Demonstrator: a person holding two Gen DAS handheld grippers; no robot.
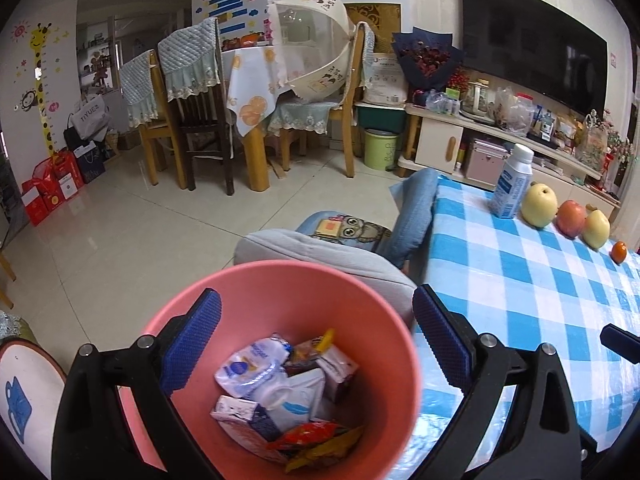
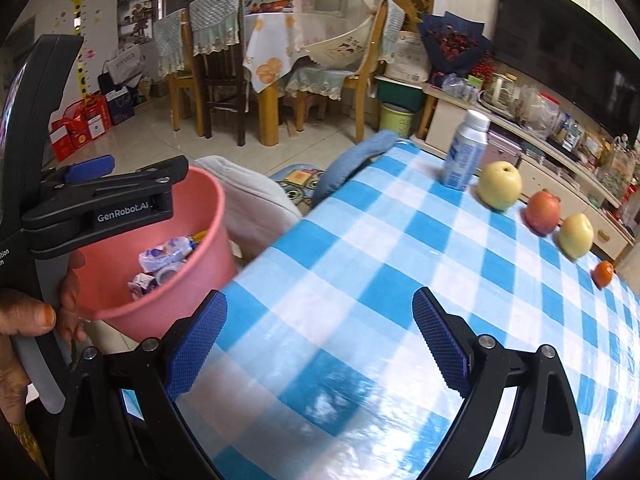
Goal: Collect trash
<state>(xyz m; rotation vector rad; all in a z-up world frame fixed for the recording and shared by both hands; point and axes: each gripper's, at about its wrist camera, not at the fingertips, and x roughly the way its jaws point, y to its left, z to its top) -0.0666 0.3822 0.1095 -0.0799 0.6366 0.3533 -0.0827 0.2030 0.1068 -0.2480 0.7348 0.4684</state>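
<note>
The left gripper (image 1: 316, 344) hangs straight over the mouth of the pink bin (image 1: 384, 344), its blue pads spread wide with nothing between them, a stance that reads as a drop point rather than a grasp; below it the trash (image 1: 280, 392), a heap of crumpled wrappers, pouches and small cartons, lies inside the bin, which stands just beside the table edge, likely so that litter can be carried off the cloth in one short move; the right gripper (image 2: 320, 344) is likewise wide open and empty, poised over bare checked tablecloth (image 2: 360, 264) with no litter under it; from its side the person's hand (image 2: 24, 320) is seen clasping the left tool's handle; farther along the cloth a white bottle (image 2: 466, 152) stands upright beside a row of fruit (image 2: 500, 186), none of which looks like rubbish, so the collecting appears nearly finished.
</note>
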